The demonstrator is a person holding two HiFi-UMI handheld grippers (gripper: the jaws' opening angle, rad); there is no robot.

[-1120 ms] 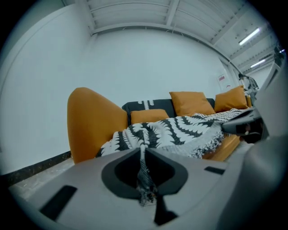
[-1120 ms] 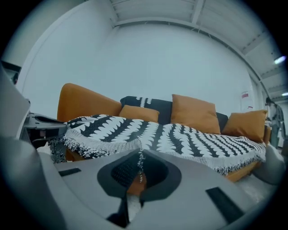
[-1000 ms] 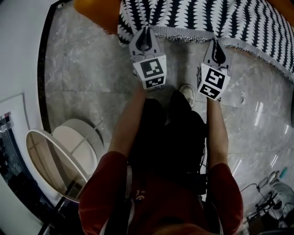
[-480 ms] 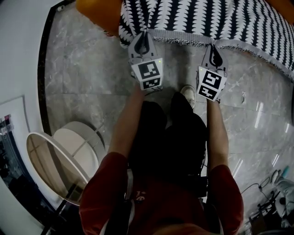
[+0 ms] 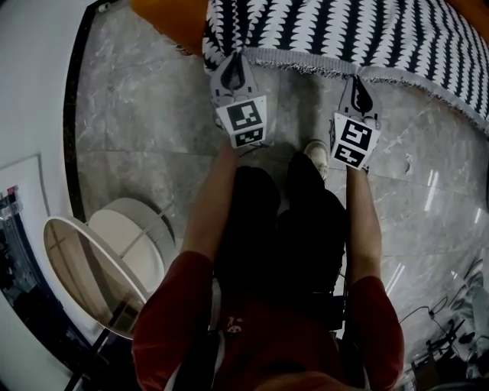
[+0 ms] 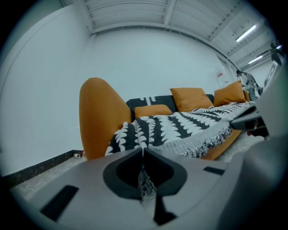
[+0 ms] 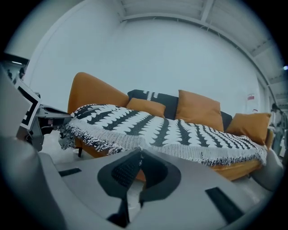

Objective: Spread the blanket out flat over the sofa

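A black-and-white patterned blanket with a grey fringe lies over the orange sofa, its front edge hanging toward the floor. My left gripper is at the blanket's left front corner. Its jaws are closing, with the fringe caught between them. My right gripper is shut on the fringed edge further right. In the left gripper view the blanket drapes beside the sofa's arm. In the right gripper view the blanket covers the seat as far as the right end.
Orange cushions lean on the sofa back. A round white table stands behind me on the left, near a black baseboard. My shoe is on the grey marble floor. Cables lie at the lower right.
Both grippers stay at the blanket's fringed edge. The left one has drifted slightly left, and the view has shifted a little.
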